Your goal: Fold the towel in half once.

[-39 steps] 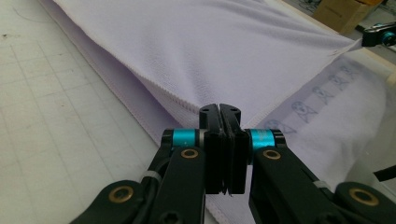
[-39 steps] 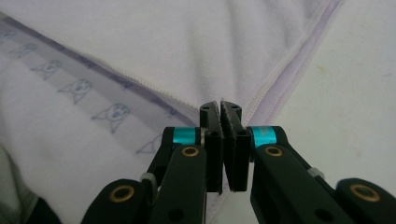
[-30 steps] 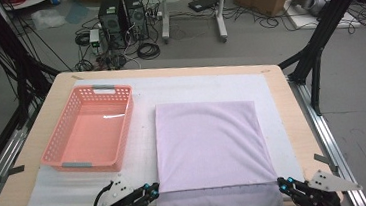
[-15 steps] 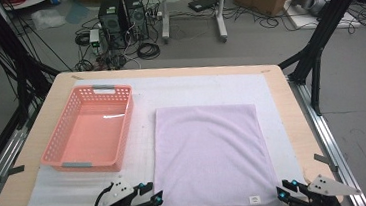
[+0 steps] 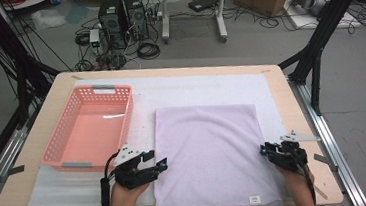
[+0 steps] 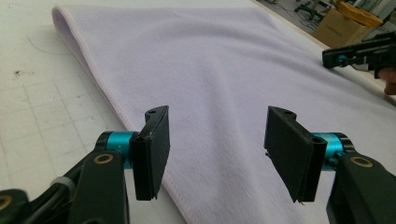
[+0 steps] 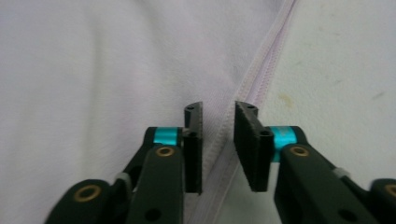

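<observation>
With your left gripper [image 6: 212,154] spread open (just widened) and right gripper [image 7: 218,140] closing, a gap left, astride the towel [image 5: 210,156] hem, pinch both edges level.

- Left gripper [image 5: 162,163] — held low in the person's left hand [image 5: 124,196], forearm entering from the near edge; its jaws have just been opening and stand wide apart, with nothing pressed between them.
- Right gripper [image 5: 264,149] — in the right hand [image 5: 294,178], pointing inward; its jaws have just been closing and stand narrowly apart.
</observation>
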`<state>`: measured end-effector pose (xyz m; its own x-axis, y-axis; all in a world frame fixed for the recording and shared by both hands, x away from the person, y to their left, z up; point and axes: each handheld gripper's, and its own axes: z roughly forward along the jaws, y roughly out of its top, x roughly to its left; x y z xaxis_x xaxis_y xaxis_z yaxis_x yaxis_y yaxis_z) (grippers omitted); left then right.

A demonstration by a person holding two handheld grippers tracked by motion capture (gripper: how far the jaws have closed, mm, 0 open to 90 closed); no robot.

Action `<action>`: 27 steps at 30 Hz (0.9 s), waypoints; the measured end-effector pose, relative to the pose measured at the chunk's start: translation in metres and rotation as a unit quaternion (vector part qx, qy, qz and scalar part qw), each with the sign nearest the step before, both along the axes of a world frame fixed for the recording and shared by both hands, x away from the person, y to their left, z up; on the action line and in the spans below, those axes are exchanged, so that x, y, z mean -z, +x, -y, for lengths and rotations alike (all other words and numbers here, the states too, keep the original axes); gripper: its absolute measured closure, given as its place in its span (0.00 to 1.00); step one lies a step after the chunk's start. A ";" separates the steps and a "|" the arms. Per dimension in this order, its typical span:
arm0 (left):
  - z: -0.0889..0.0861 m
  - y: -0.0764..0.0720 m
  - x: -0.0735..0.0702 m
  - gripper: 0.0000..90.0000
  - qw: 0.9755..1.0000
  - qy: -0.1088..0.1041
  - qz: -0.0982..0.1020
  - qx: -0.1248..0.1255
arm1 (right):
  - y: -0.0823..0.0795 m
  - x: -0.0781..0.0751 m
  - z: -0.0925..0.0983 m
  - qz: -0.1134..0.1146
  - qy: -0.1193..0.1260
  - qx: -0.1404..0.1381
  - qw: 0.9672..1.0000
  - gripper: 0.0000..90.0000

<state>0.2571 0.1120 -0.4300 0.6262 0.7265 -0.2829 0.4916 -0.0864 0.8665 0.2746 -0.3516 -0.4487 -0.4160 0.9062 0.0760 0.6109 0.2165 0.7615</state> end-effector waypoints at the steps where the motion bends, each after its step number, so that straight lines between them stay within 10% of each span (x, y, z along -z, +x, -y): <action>1: 0.001 0.003 0.000 0.45 1.000 -0.001 -0.003 -0.004 | 0.002 0.000 0.000 0.002 -0.001 0.000 1.000 0.93; 5: 0.002 0.015 0.001 0.45 1.000 0.003 -0.007 -0.012 | 0.000 -0.004 0.001 0.014 -0.052 0.021 0.998 0.97; 13: 0.011 0.042 0.001 0.42 0.999 0.017 -0.019 -0.027 | 0.002 -0.013 0.006 0.010 -0.020 0.030 0.999 0.74; 20: 0.018 0.065 0.006 0.42 0.999 0.012 -0.020 -0.041 | 0.054 -0.016 0.010 0.007 0.019 0.042 0.999 0.66; 25: 0.021 0.075 0.008 0.42 0.999 0.010 -0.025 -0.045 | 0.086 -0.004 0.000 -0.010 -0.017 0.035 0.999 0.86; 27: 0.021 0.079 0.008 0.42 0.998 0.011 -0.028 -0.052 | 0.089 -0.008 0.001 -0.008 -0.048 0.075 0.996 0.93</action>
